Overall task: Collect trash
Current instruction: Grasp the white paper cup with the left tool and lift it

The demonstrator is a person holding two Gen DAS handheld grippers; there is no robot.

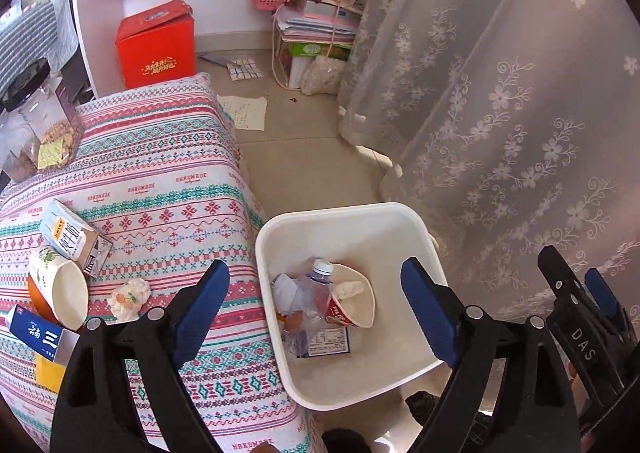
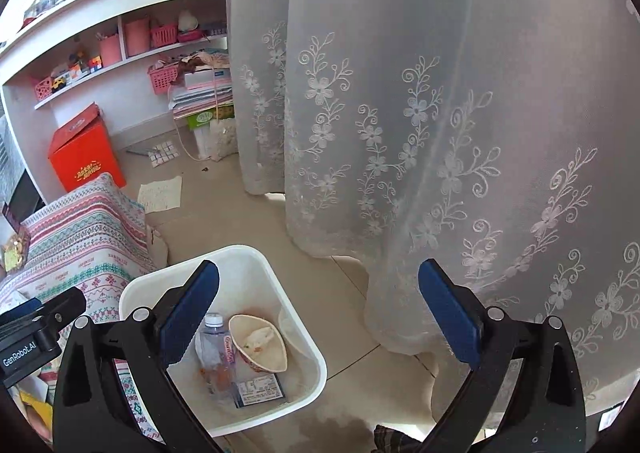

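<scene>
Left gripper (image 1: pixel 316 305): jaws spread wide, empty. Right gripper (image 2: pixel 320 313): likewise spread, empty, above the white plastic bin (image 1: pixel 424 229) beside the bed.

Crumpled floral paper wad (image 1: pixel 129 299): on the bedspread, probably light, soft; pinch anywhere.

White paper cup (image 1: pixel 60 287): crushable; take by the rim.

Pale milk carton (image 1: pixel 74 239): stiff-edged, printed in Chinese.

Patterned bedspread (image 1: pixel 168 181): reads "HANDMADE".

Bin (image 1: pixel 400 377): on the floor, just right of the table (image 1: pixel 168 173), curtain (image 1: pixel 500 113) behind it.
In bin: plastic bottle (image 1: pixel 316 285), paper cup (image 1: pixel 356 301) beside it.
On table: milk carton (image 1: pixel 74 239), crumpled tissue (image 1: pixel 128 299) right of a bowl (image 1: pixel 60 285).
</scene>
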